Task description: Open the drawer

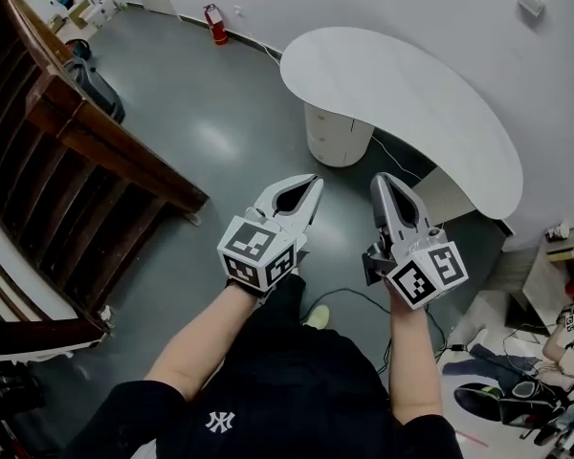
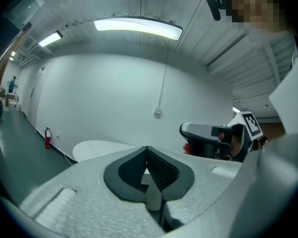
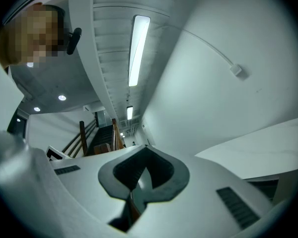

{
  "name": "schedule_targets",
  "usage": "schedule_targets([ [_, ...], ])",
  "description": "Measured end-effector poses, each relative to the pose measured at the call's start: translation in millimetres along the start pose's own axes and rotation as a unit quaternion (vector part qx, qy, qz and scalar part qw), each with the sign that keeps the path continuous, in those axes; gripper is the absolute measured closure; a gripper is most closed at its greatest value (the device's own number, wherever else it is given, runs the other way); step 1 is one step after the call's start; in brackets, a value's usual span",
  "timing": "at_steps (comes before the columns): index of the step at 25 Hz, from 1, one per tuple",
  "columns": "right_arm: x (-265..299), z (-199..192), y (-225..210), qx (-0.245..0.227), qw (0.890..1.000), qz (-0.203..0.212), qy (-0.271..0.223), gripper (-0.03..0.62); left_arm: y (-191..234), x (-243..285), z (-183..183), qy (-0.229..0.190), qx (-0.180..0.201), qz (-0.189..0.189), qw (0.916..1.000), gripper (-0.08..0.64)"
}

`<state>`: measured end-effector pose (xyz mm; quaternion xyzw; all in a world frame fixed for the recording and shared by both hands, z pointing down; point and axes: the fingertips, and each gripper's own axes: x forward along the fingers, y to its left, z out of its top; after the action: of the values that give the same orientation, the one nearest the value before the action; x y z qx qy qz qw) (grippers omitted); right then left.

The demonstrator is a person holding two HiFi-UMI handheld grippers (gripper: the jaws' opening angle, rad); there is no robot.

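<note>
The left hand-held gripper (image 1: 313, 182) and right hand-held gripper (image 1: 383, 180) are hovering with jaws pressed together, holding nothing, well apart from the bench (image 1: 402, 94). The drawer is probably sitting in the round cabinet (image 1: 337, 142) beneath; no handle is showing. Risk: closed jaws are likely glancing off the front, or catching the wrong edge.

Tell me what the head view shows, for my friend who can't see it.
A person holds two shut, empty grippers, the left gripper and right gripper, over a grey floor. Ahead stands a curved white table with a round cabinet under it; a wooden railing is at left.
</note>
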<state>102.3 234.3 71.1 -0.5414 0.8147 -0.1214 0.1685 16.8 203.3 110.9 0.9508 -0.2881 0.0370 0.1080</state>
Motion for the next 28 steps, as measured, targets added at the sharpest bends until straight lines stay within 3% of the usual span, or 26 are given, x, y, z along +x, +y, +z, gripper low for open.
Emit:
schedule_targets([
  [4,53.7,-19.8,-16.0,0.005,1.0,0.002,0.02,0.58,44.8,28.7,-9.7,0.01,0.0,-0.003,1.0,0.552],
  [16,194.6,-82.9,-92.7,-0.043,0.992,-0.099,0.064,0.58,188.5,113.4,-41.8,0.034,-0.007,-0.032,0.9989,0.552],
  [22,219.8,-118.3,-134.1,-0.063,0.986,-0.124,0.09,0.58,222.8,155.7,-78.1,0.048,-0.018,-0.032,0.9982,0.552],
  [28,240.6,-173.8,-192.8,-0.076,0.982,-0.121,0.123,0.58,250.1,216.6,-132.5,0.065,-0.014,-0.02,0.9976,0.552],
])
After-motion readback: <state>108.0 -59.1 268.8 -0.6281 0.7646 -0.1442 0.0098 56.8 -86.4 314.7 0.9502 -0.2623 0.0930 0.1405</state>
